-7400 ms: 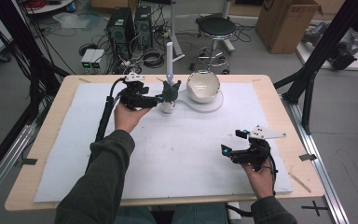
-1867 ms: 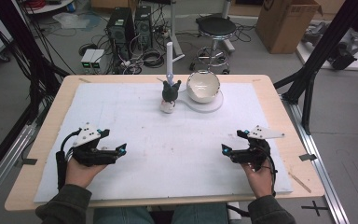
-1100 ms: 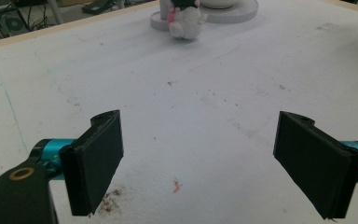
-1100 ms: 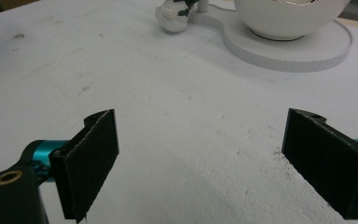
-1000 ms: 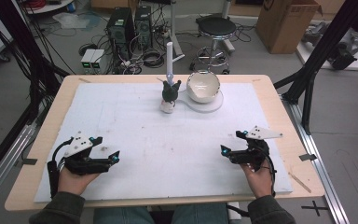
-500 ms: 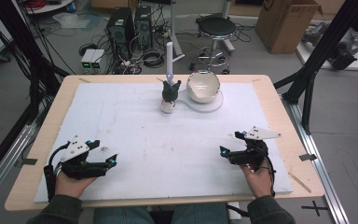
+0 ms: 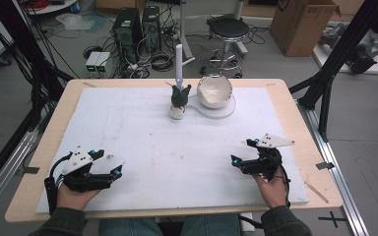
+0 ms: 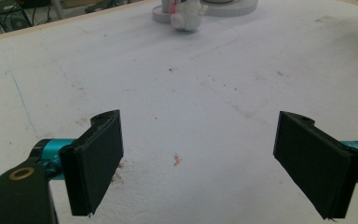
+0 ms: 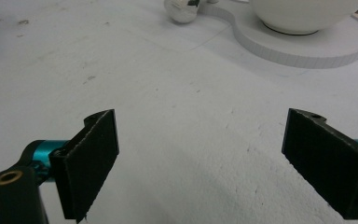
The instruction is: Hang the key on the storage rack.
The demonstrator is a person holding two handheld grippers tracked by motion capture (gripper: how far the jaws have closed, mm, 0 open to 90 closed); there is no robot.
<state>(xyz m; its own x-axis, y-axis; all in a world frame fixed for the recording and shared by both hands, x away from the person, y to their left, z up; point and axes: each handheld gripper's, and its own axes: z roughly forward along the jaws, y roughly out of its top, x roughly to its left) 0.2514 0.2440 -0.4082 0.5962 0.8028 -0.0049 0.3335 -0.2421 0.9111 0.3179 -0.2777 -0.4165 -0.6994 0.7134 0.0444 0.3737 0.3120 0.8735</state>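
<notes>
Two hand-held grippers here, one in each of my hands, both parked low on the worktop [image 7: 295, 105]: my left hand-held gripper [image 7: 112, 171] sits lower left of the high view, my right hand-held gripper [image 7: 236, 161] lower right, well apart from each other. Both have their jaws spread wide with nothing between them.

The stuff nearest to them is way up at the top centre: one small white-and-dark figurine [image 7: 178, 102] with a tall white rod [image 7: 179, 59] rising above it, and just beside it one round white bowl [image 7: 214, 90] on a flat white disc base [image 7: 226, 108].

The high view gives the wooden rim around the white foam sheet [image 7: 177, 157]. My left gripper view shows the sheet's grainy texture, scuffs and a small reddish mark [image 8: 177, 160]. My right gripper view shows the disc's ribbed edge up close.
</notes>
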